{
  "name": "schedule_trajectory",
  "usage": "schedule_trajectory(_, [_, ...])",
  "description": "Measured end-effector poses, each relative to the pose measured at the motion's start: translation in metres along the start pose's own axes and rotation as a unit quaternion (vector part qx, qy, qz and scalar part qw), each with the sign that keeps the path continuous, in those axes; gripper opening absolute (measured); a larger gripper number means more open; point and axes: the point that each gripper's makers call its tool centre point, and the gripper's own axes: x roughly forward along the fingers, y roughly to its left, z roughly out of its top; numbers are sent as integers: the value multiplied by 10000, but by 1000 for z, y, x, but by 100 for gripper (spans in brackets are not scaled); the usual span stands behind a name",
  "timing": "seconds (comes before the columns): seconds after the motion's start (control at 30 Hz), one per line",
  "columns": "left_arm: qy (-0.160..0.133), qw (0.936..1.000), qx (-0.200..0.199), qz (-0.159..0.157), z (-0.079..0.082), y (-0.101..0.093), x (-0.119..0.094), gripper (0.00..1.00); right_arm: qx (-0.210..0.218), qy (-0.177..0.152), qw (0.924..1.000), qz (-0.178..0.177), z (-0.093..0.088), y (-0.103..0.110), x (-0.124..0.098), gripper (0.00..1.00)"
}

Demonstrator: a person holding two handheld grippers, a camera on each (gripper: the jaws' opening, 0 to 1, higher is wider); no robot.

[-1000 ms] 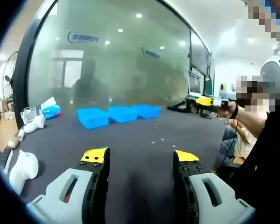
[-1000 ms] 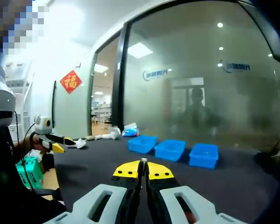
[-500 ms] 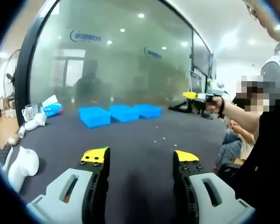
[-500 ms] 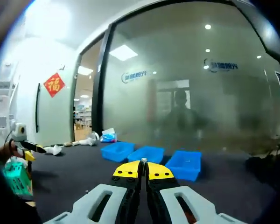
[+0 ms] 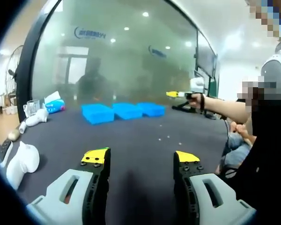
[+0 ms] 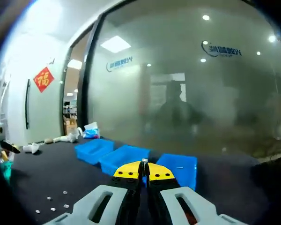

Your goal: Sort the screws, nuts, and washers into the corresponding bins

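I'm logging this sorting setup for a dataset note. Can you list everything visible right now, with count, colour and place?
bins: three, blue, in a row on the dark table before the frosted glass wall.
small metal parts: several, silvery, loose on the table.
small metal piece: one, silvery, between the right gripper's tips.
tissue pack: one, white and blue, far left.
white objects: several, left table edge.
red sign: one, on the wall.
left gripper: jaws open.
right gripper: jaws shut on the small metal piece.
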Motion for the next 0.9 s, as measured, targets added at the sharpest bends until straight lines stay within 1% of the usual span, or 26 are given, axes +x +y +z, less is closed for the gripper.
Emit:
schedule_trajectory(0.07, [-19, 10000, -37, 9, 0, 0, 1, 52, -89, 109, 9999, -63, -1, -3, 11, 1])
schedule_trajectory(0.1, [-19, 10000, -44, 9, -1, 0, 1, 52, -234, 140, 9996, -81, -2, -5, 18, 1])
schedule_trajectory(0.13, [-12, 10000, -44, 11, -1, 0, 2, 52, -383, 265, 9988, -151, -5, -9, 25, 1])
schedule_trajectory(0.17, [-2, 10000, -43, 11, -2, 0, 2, 52, -279, 281, 9991, -141, -6, -8, 33, 1])
schedule_trajectory(0.23, [13, 10000, -24, 4, -2, 0, 1, 52, -326, 379, 9987, -140, -7, -8, 45, 1])
schedule_trajectory(0.33, [7, 10000, -26, 11, -2, 0, 1, 52, -397, 462, 9977, -281, -7, -15, 59, 1])
schedule_trajectory(0.43, [16, 10000, -21, 21, -2, 1, 0, 52, -423, 573, 9963, -491, -9, -27, 70, 1])
schedule_trajectory(0.63, [5, 10000, -59, 25, -4, 3, 1, 52, -348, 737, 9935, -799, -15, -49, 78, 1])
schedule_trajectory(0.8, [-6, 10000, -57, 14, -2, 2, 1, 52, -277, 784, 9928, -860, -18, -57, 77, 2])
schedule_trajectory(0.9, [18, 10000, -53, 21, -4, 2, 2, 52, -275, 827, 9927, -838, -21, -57, 75, 2])
